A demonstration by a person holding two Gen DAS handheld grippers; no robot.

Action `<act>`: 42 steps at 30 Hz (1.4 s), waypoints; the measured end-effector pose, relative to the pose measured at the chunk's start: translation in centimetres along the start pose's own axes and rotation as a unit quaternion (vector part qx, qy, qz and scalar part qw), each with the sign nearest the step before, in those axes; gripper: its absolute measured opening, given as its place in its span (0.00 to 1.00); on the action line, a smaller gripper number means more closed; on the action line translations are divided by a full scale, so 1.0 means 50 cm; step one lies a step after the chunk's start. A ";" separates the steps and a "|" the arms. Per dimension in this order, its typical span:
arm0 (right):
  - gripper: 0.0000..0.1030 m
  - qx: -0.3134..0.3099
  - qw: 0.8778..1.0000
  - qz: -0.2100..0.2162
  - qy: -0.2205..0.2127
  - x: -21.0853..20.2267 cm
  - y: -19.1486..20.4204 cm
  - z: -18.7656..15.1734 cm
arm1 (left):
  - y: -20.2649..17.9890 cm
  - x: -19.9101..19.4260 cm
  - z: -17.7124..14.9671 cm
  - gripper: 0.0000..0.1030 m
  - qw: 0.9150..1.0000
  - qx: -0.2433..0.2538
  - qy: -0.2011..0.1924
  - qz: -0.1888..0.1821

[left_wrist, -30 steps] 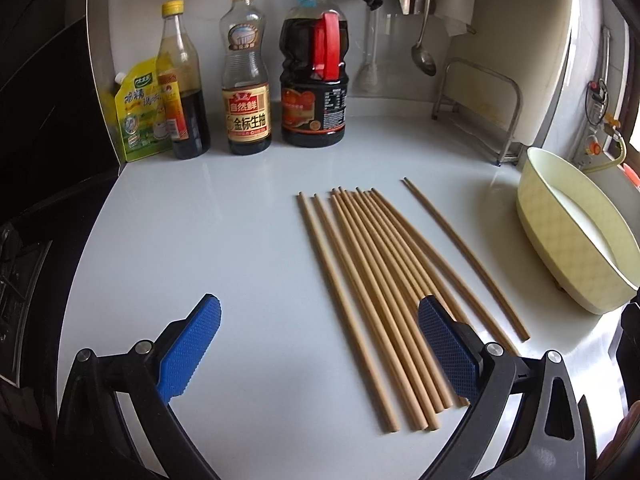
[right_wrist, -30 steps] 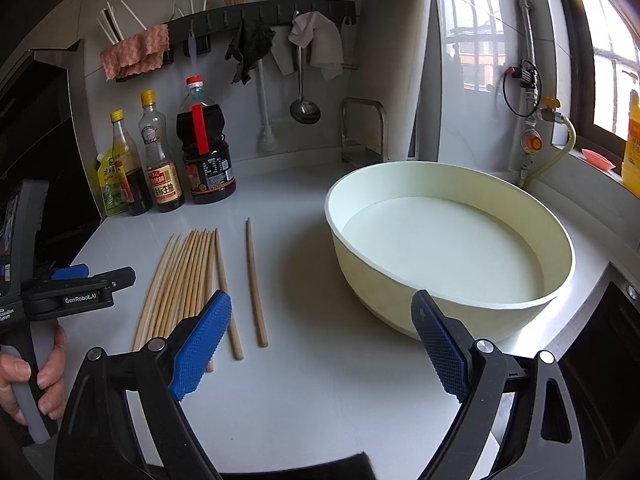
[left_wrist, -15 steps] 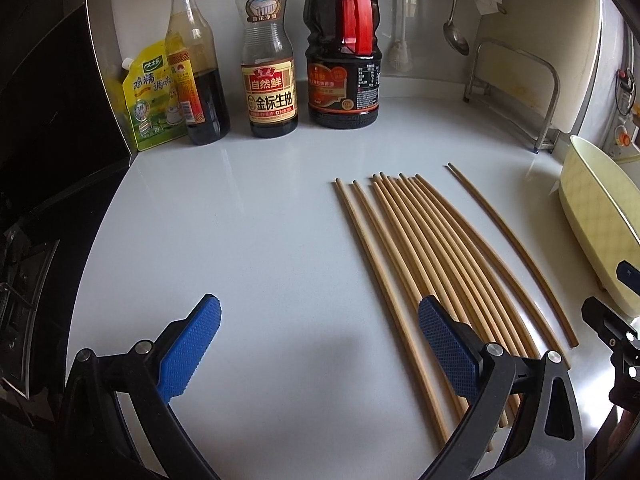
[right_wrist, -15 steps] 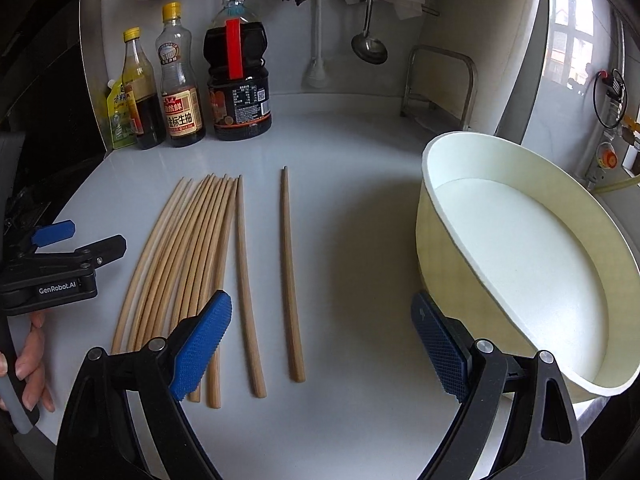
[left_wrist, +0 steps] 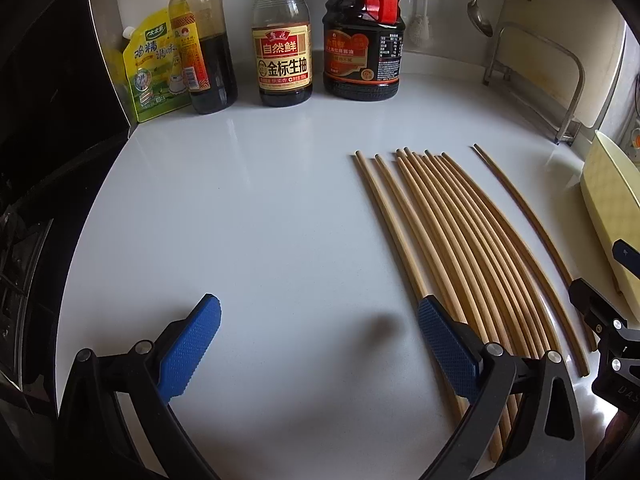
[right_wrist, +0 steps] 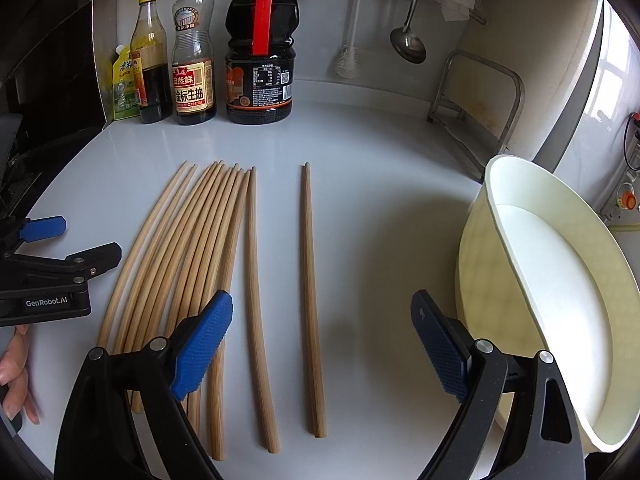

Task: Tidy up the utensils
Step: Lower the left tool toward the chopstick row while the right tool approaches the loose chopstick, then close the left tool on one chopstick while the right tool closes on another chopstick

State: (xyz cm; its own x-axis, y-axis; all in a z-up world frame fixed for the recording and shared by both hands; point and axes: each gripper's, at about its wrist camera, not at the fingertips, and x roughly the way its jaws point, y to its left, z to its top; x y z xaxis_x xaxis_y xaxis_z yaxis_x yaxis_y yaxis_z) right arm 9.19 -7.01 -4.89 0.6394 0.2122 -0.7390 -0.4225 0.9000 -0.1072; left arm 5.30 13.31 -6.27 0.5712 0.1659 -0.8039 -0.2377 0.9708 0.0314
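Observation:
Several wooden chopsticks (left_wrist: 452, 232) lie side by side on the white counter (left_wrist: 248, 216), and one lone chopstick (right_wrist: 309, 280) rests apart to their right. My left gripper (left_wrist: 320, 344) hovers open over bare counter just left of the bundle, its right finger over the nearest sticks' ends. In the right wrist view the bundle of chopsticks (right_wrist: 192, 256) fans out at the left. My right gripper (right_wrist: 322, 344) is open low over the counter, straddling the lone chopstick. Nothing is held by either.
Three sauce bottles (left_wrist: 284, 56) and a yellow-green pouch (left_wrist: 154, 64) line the back wall. A cream basin (right_wrist: 560, 300) stands at the right, a metal rack (right_wrist: 480, 100) behind it, a ladle (right_wrist: 408, 36) hanging above. A hand (right_wrist: 16, 372) holds the left tool.
Both grippers have moved forward and lower toward the counter, so the chopsticks and bottles look larger. The right gripper swung left from the basin to over the lone chopstick. Both stayed open.

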 end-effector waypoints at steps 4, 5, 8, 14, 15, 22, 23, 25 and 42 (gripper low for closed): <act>0.84 0.012 1.000 0.023 0.018 0.025 -0.011 0.006 | -0.001 0.003 0.000 0.94 1.000 0.001 0.004 0.001; 0.84 0.015 0.999 0.026 0.020 0.031 -0.013 0.006 | -0.001 0.004 0.001 0.94 1.000 -0.001 0.005 0.000; 0.81 0.021 0.999 0.034 0.024 0.041 -0.017 0.007 | 0.000 0.007 0.001 0.94 1.000 -0.003 0.009 -0.002; 0.60 0.037 0.998 0.035 0.047 0.062 -0.039 0.007 | -0.003 0.012 0.000 0.94 1.000 -0.005 0.016 -0.006; 0.59 0.043 0.997 0.041 0.048 0.065 -0.043 0.006 | -0.003 0.013 0.000 0.94 1.000 -0.005 0.017 -0.006; 0.45 0.027 0.998 0.043 0.043 0.063 -0.035 0.006 | -0.002 0.016 0.002 0.94 1.000 -0.010 0.021 -0.006; 0.45 0.025 0.998 0.043 0.042 0.062 -0.034 0.006 | -0.001 0.015 0.003 0.94 1.000 -0.013 0.020 -0.008; 0.45 0.028 0.998 0.047 0.042 0.063 -0.037 0.006 | 0.003 0.010 0.003 0.94 1.000 -0.021 0.016 -0.014; 0.45 0.026 0.997 0.054 0.041 0.060 -0.039 0.004 | -0.027 0.016 0.023 0.94 1.000 -0.011 0.017 -0.008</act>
State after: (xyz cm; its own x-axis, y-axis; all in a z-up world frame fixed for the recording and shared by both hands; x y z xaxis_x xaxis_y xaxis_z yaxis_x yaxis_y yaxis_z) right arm 12.07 -8.05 -6.79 0.5362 0.2781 -0.7970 -0.4503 0.8928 0.0085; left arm 6.99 12.33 -6.27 0.5489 0.1439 -0.8234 -0.2459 0.9693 0.0055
